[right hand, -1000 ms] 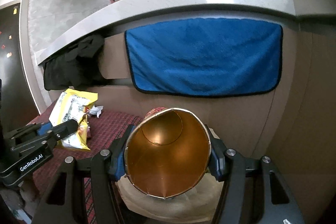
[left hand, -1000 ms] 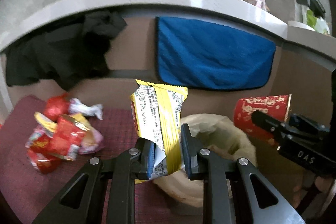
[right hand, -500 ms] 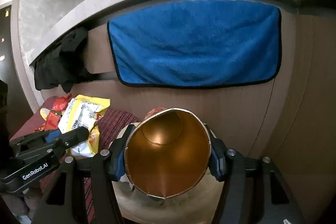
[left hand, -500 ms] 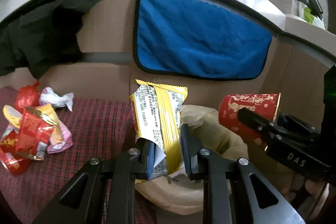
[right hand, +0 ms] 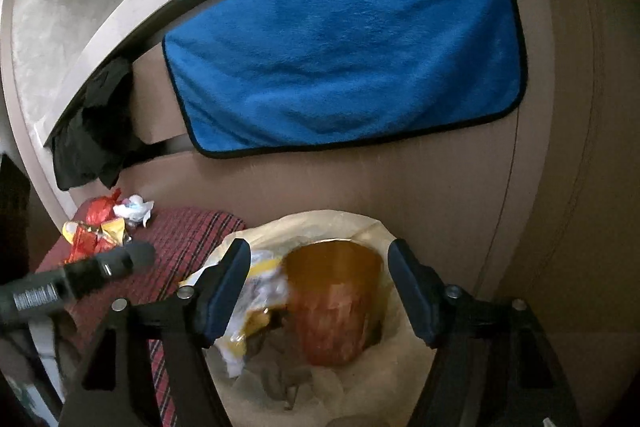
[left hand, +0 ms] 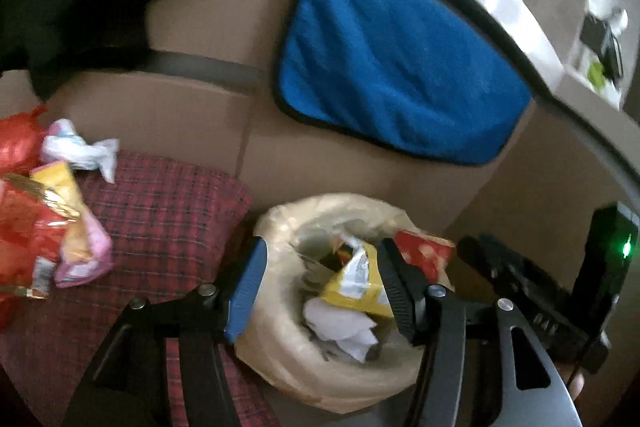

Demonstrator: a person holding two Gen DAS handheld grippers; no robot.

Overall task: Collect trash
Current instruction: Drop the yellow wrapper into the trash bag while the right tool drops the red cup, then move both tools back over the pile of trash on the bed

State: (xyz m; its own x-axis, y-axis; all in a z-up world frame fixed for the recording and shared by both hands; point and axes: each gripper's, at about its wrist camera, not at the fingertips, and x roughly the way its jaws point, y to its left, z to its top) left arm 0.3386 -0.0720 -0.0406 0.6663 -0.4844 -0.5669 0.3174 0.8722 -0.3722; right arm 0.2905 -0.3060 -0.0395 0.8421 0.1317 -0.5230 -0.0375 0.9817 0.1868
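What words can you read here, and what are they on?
Nothing reads clearly.
White letters on the right gripper: blurred.
White label on the left gripper: blurred.
Print on the yellow wrapper: blurred.
Yellow marks on the red cup: blurred.
Both jaws have just been opening; nothing is gripped between them.

Both wrist cameras look steeply down from close above the lined bin, at lower centre of each frame. They share it, the blue towel and the plaid cloth.
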